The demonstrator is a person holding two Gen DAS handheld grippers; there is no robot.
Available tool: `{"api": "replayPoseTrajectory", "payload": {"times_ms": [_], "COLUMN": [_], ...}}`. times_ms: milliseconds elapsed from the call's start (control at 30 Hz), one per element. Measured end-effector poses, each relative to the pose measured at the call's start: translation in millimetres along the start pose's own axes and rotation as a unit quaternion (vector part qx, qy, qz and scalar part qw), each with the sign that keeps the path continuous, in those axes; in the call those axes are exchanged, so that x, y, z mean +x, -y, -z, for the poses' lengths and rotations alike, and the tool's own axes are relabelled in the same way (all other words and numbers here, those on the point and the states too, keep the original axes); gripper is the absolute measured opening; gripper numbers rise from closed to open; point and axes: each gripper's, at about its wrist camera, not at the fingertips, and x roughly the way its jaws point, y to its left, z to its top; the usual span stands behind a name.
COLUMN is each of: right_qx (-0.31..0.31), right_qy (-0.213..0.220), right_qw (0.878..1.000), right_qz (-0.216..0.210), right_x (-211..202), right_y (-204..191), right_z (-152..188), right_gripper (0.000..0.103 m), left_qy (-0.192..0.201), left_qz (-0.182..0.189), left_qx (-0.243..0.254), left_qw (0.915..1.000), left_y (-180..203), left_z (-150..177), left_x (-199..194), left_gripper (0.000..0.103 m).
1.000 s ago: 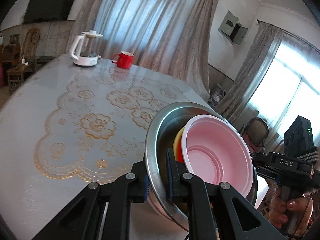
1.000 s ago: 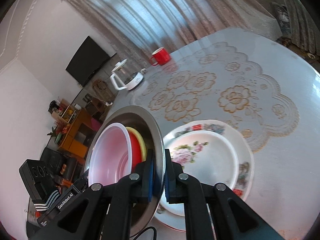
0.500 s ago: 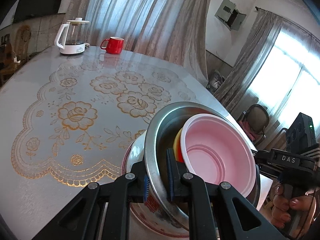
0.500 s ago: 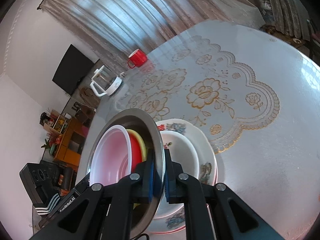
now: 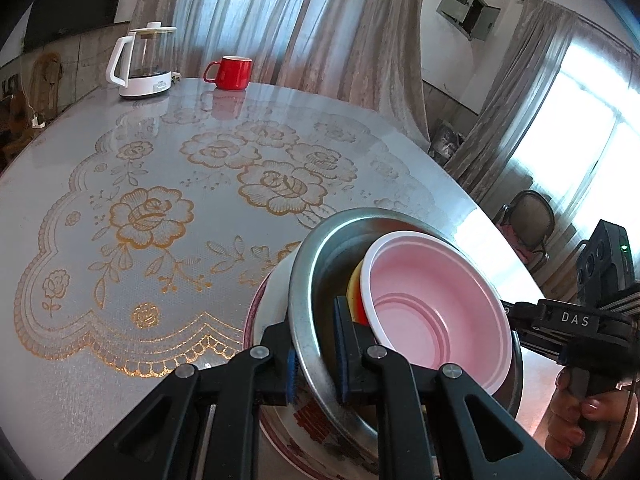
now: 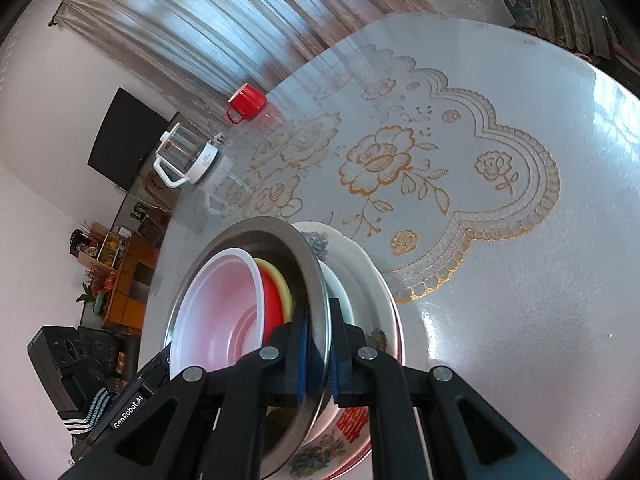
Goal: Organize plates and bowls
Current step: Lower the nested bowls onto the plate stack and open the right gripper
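While both tools clamp its rim from opposite sides, the steel bowl (image 5: 316, 280) sits tilted over the stacked plates (image 6: 360, 280) at the near edge of the desk (image 5: 120, 360). The left tool (image 5: 316, 356) pinches the rim at about 6 o'clock in its own view, one blue pad outside the wall and one inside. The right tool (image 6: 318, 354) pinches the opposite rim the same way, its pads pressed to the thin metal edge.

Nested inside the steel bowl are three smaller bowls: a pink bowl (image 5: 436, 312) on top, white-rimmed and empty, then a red bowl (image 6: 270, 300) and a yellow bowl (image 6: 282, 286), of which only crescents of rim show. They lean toward 3 o'clock in the left view.

The plates under the bowl are white with floral print and a red-trimmed edge, a smaller one lying on a larger one; whether the bowl's base touches them cannot be told.

The steel bowl is dull grey with a broad flat lip, brushed and slightly smudged. Far across the desk, toward 11 o'clock in the left view, stand a glass kettle (image 5: 144, 62) on a white base and, just beside it, a red mug (image 5: 230, 73). A clear cover with gold rose lacework (image 5: 148, 212) spreads over the desk.
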Motion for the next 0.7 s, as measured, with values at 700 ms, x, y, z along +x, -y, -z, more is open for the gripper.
{"api": "replayPoseTrajectory", "payload": {"times_ms": [700], "right_qx": [-0.018], "right_qy": [0.01], "right_qw": [0.999], "right_qz": [0.027], "right_x": [-3.3], "right_y": [-8.3], "right_z": [-3.8], "right_gripper": [0.015], "left_qy": [0.002], "left_qz": [-0.018], "left_qx": [0.011], "left_qw": [0.9998], "left_y": [-0.2], "left_z": [-0.4], "left_x": [8.1], "left_gripper": [0.016]}}
